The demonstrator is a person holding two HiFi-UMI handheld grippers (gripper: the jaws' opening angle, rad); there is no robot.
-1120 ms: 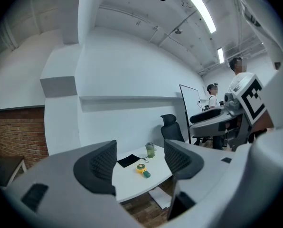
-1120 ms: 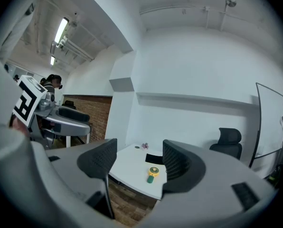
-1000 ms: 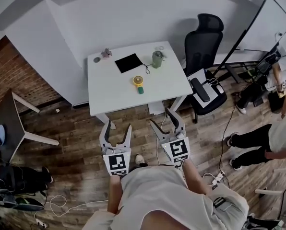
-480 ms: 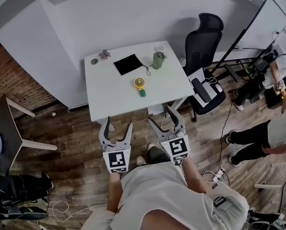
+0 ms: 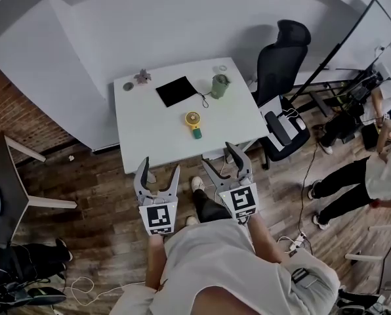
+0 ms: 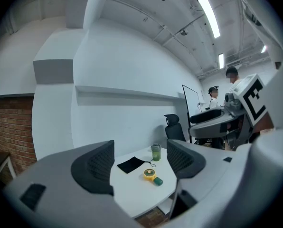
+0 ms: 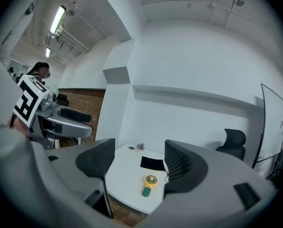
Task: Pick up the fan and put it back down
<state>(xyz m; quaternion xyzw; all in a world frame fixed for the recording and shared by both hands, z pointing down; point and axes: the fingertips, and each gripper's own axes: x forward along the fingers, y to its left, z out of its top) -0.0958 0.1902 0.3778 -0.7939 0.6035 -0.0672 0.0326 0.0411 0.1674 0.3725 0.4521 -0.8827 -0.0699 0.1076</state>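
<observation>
The fan (image 5: pixel 193 121), a yellow round head on a green handle, lies flat on the white table (image 5: pixel 149 130), near its front middle. My left gripper (image 5: pixel 159 169) and right gripper (image 5: pixel 219 157) hang side by side over the wooden floor, just short of the table's front edge. Both point level at the table and stand open, with nothing between their fingers. In the left gripper view the fan (image 6: pixel 152 176) shows far off between the jaws. The right gripper view has the fan (image 7: pixel 148 184) in the same gap, well beyond the pads.
On the table are a black pouch (image 5: pixel 176 90), a green cup (image 5: pixel 219 85), a small flower ornament (image 5: pixel 142 76) and a round disc (image 5: pixel 128 85). A black office chair (image 5: pixel 282 71) stands at the table's right. A person (image 5: pixel 369 179) is at far right, with cables (image 5: pixel 84 277) on the floor.
Both grippers have moved forward toward the table's front edge with the person's step. The fan and the other things on the table have not moved.
</observation>
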